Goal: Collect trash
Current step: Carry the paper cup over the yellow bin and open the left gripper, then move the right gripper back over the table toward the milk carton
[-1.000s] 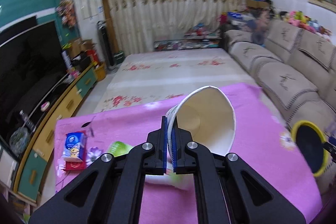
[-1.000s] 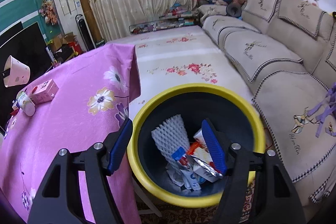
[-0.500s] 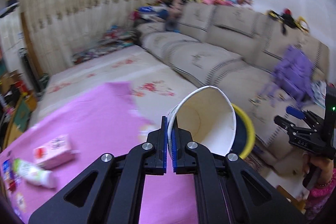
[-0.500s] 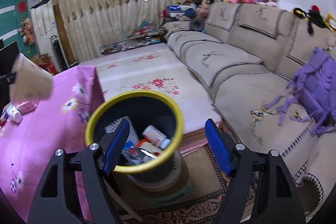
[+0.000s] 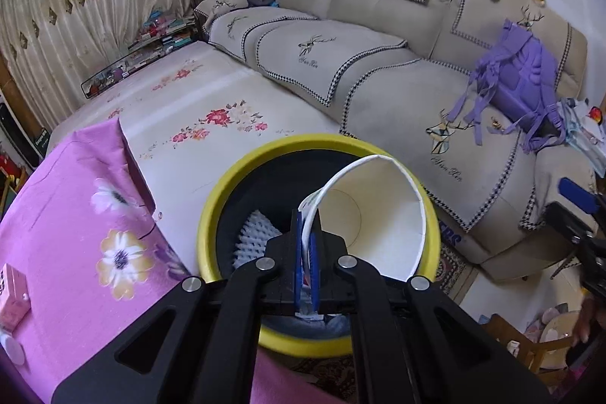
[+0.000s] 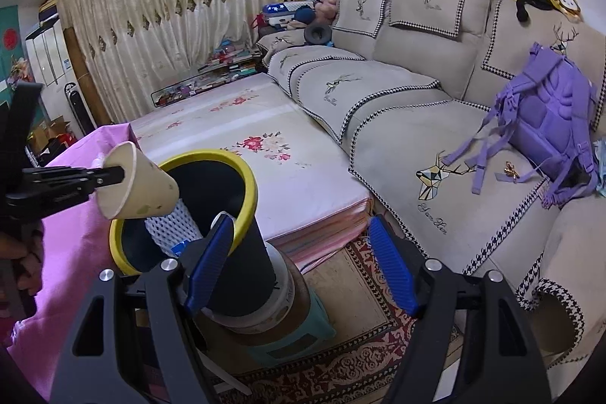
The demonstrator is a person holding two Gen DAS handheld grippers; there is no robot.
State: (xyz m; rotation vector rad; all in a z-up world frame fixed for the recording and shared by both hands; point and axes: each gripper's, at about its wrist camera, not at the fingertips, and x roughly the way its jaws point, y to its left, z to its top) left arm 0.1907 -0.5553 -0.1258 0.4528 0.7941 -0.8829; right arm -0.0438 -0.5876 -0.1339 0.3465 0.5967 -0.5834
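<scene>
Paper cup [image 5: 373, 211], clamped by its rim in the left gripper [image 5: 307, 252], hangs over the yellow-rimmed bin [image 5: 227, 188] at frame centre. Release only when fully above the opening (right gripper [image 6: 299, 262] stands apart, empty).

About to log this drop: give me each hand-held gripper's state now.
Left hand-held gripper: closed on the paper cup, over the yellow-rimmed bin.
Right hand-held gripper: open, holding nothing.

Left gripper [image 5: 307, 248]: jaws closed on the paper cup [image 5: 373, 218] rim. Right gripper [image 6: 299, 264]: jaws spread wide, holding nothing.
</scene>
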